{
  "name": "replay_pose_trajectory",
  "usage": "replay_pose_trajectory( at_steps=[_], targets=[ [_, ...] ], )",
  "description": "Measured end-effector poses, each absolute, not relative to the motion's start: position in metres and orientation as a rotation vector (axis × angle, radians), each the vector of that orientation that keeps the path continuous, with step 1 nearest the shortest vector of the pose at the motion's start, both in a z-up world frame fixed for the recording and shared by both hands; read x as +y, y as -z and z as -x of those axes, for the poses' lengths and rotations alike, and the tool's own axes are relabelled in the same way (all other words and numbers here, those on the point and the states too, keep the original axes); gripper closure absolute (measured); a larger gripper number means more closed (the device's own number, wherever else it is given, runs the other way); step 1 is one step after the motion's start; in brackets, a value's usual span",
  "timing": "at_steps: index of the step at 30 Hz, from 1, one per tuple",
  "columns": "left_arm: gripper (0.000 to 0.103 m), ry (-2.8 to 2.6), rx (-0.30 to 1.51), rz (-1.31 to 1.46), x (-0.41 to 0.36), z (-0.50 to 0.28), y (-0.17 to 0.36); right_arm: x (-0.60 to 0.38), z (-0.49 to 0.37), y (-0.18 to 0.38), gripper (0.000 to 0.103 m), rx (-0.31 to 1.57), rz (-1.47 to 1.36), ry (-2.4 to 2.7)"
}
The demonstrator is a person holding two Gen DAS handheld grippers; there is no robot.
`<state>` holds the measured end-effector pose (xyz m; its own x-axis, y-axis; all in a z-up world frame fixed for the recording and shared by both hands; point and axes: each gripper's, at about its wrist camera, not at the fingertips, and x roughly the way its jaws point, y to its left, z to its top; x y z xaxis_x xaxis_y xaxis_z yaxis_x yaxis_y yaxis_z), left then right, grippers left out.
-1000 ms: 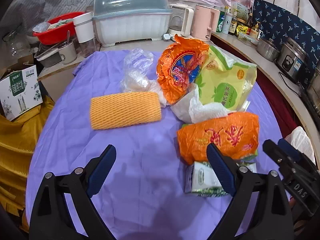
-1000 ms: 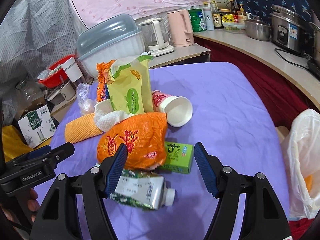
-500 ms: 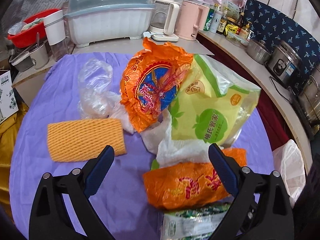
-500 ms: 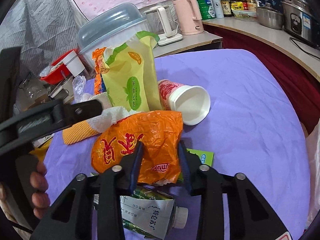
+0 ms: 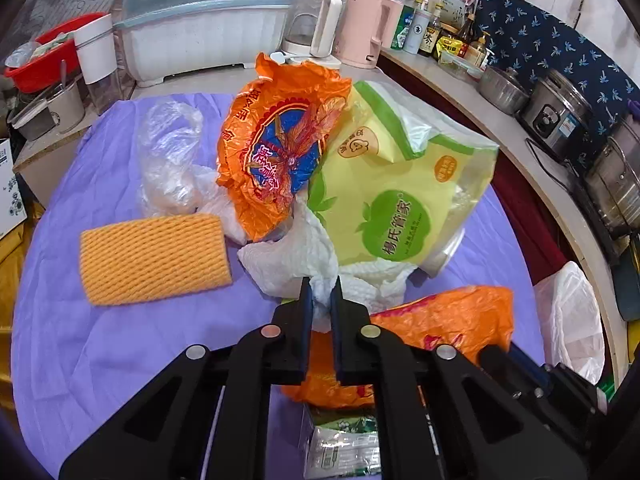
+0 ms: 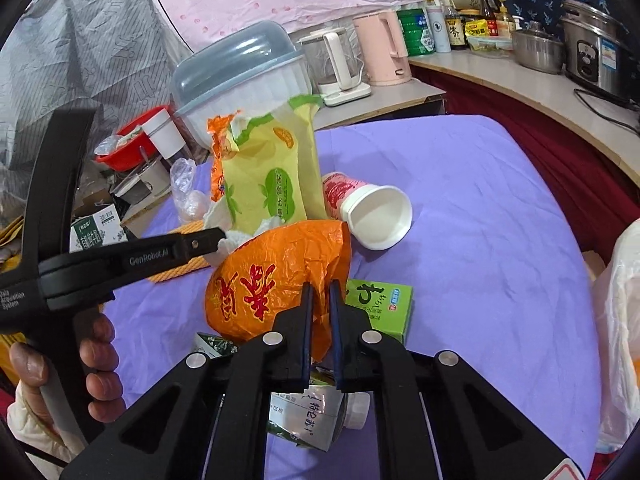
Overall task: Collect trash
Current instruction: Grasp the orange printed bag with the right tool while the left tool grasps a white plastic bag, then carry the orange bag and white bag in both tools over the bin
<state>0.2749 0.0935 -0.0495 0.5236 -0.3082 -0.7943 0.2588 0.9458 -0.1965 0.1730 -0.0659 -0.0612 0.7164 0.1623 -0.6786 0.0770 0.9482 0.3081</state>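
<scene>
left wrist: close, angled down over table (image 5: 120, 344), facing far counter | right wrist: close, from right, facing left-far | shared: orange bag (image 6: 276, 280), yellow-green packet (image 5: 392, 200); edges warped, perhaps more

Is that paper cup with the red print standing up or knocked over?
Knocked over. The paper cup lies on its side on the purple tablecloth, its open mouth facing the camera; the visible inside looks empty.

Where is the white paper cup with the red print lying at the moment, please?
In the right wrist view, the white paper cup with the red print lies on its side on the purple tablecloth, right of the yellow-green plastic bag, behind the crumpled orange plastic bag.
</scene>
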Motion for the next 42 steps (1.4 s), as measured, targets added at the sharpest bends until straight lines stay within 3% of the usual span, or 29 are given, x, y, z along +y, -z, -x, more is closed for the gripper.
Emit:
replay_pose_trajectory(
  at_steps=[27, 42],
  targets=[
    [0.096, 0.376, 0.769, 0.085, 0.1, -0.152, -0.057, -0.143, -0.041, -0.039, 0.095, 0.505, -0.365, 0.138],
    [0.096, 0.523, 0.718, 0.007, 0.021, -0.108, -0.085, -0.2, 0.025, -0.056, 0.095, 0.432, -0.393, 0.29]
  ],
)
